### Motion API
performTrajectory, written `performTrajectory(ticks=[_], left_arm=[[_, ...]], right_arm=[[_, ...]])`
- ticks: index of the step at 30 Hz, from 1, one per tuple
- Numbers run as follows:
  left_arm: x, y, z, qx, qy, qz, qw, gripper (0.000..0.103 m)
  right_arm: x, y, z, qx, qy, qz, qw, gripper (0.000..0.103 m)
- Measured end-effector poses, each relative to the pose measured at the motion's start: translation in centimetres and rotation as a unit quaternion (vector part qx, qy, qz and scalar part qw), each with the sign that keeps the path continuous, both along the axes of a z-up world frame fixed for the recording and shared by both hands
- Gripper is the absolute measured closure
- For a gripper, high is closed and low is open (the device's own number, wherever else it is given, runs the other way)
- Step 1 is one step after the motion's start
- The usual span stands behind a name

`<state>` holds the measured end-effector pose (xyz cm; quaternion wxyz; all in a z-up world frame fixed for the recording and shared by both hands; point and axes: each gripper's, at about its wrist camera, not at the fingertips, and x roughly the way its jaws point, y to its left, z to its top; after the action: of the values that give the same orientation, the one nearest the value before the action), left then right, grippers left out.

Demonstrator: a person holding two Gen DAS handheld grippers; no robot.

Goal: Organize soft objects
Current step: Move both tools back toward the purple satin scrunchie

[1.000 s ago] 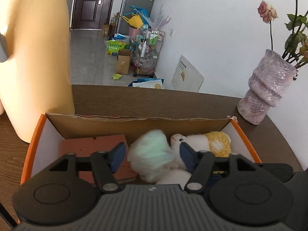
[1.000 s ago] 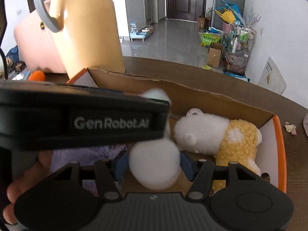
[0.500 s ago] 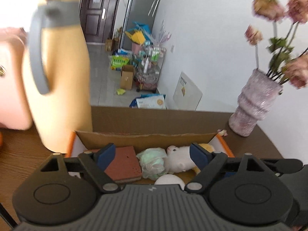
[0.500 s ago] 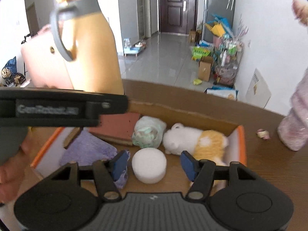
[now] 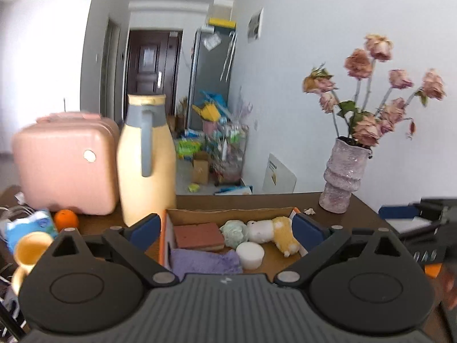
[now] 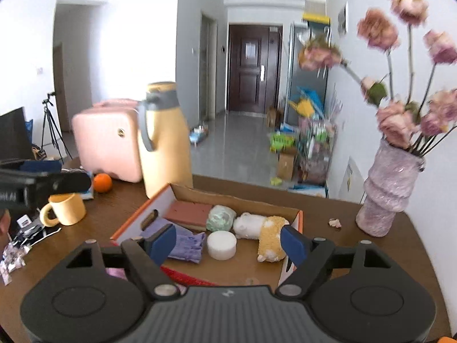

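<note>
Landmark: cardboard box [image 6: 237,200] with orange sides, standing on the brown table [image 6: 357,245].
Contents: brick-red sponge block [image 6: 188,213] at the box's far left; pale green ball [image 6: 220,217] beside it; white-and-yellow plush toy [image 6: 264,228] toward the right wall; white foam disc [image 6: 222,245] in front of the ball; purple cloth [image 6: 182,241] at the near left.
Left gripper [image 5: 225,228]: fingers spread wide, holding nothing, above the box's near edge.
Right gripper [image 6: 228,241]: fingers likewise apart and empty, over the box's near side.
Handling: all five items look light and compressible. The disc and block should take a pinch across opposite faces; the plush is best taken at mid-body; the cloth will sag, so gather a fold.
Change: one second ago both grippers sat low inside the box, narrower, the right around the disc; both are now raised, drawn back and opened, the disc lying free.
Surroundings: yellow jug [image 5: 147,160] and pink case [image 5: 65,163] behind the box's left; flower vase [image 6: 388,188] to its right.
</note>
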<state>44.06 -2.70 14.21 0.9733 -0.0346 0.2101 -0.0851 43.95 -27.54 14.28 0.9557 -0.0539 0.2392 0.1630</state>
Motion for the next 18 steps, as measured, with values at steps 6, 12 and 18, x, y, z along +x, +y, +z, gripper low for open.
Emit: performTrajectory(ticks=[6,12,18], left_arm=[[-7.4,0.4,-1.2,0.017,-0.039,0.027,0.9987,0.002],[-17.4,0.6,-5.8,0.036,-0.08,0.036,0.9955,0.0],[-27.7,0.2,-11.4,0.049,-0.088,0.013,0.9949,0.0]], right_arm=[[-6.8,0.1,-0.9,0.0,-0.059,-0.003,0.998,0.019],[-17.1,-0.7,-6.7,0.026,-0.102,-0.008,0.994,0.016],[-26.4,-0.4,-13.3,0.027,-0.082,-0.012,0.996,0.016]])
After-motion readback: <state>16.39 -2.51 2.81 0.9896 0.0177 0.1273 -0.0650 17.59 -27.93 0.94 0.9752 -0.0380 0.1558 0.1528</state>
